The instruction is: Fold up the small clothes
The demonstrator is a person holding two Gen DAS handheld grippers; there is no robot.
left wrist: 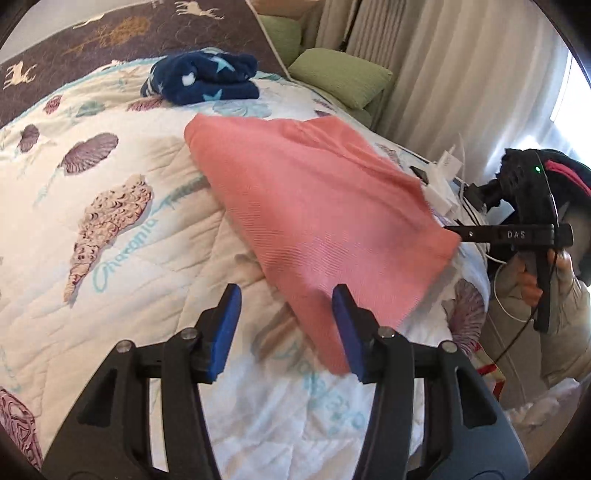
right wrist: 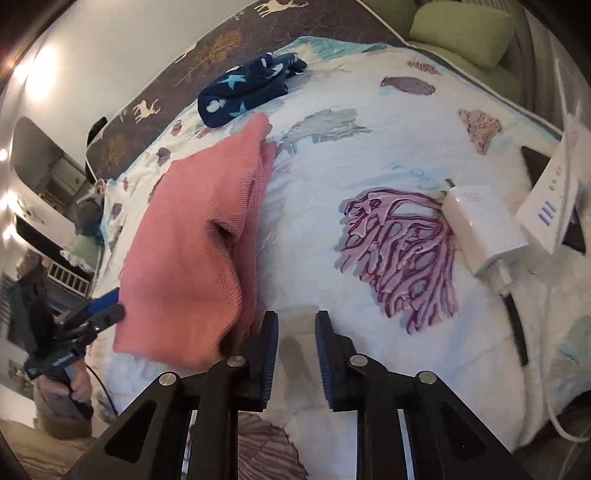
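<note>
A big white quilt [left wrist: 122,236] covers the bed under both claws, with shells and sea plants printed on it. Blue curly writing runs across it, but the letters are too blurry to read for sure. Far ahead of the claws, past the quilt, lies a brown blanket [left wrist: 110,33] with white deer and gold trees. The pink cloth [left wrist: 314,206] is spread out on the quilt just ahead of the left claw [left wrist: 288,314]. Its near edge touches the claw's right blue pad. The left claw's 2 pads are wide apart and hold nothing. From the right claw [right wrist: 295,328], the pink cloth lies ahead and to the left, with folds along its right side. The right claw's 2 pads sit a small way apart with only quilt between them. A folded dark blue cloth [left wrist: 201,79] with pale stars rests farther ahead, behind the pink one. To the right of the right claw lies a white charger [right wrist: 480,229]. The right claw's black bar reads "DAS" [left wrist: 516,234].
</note>
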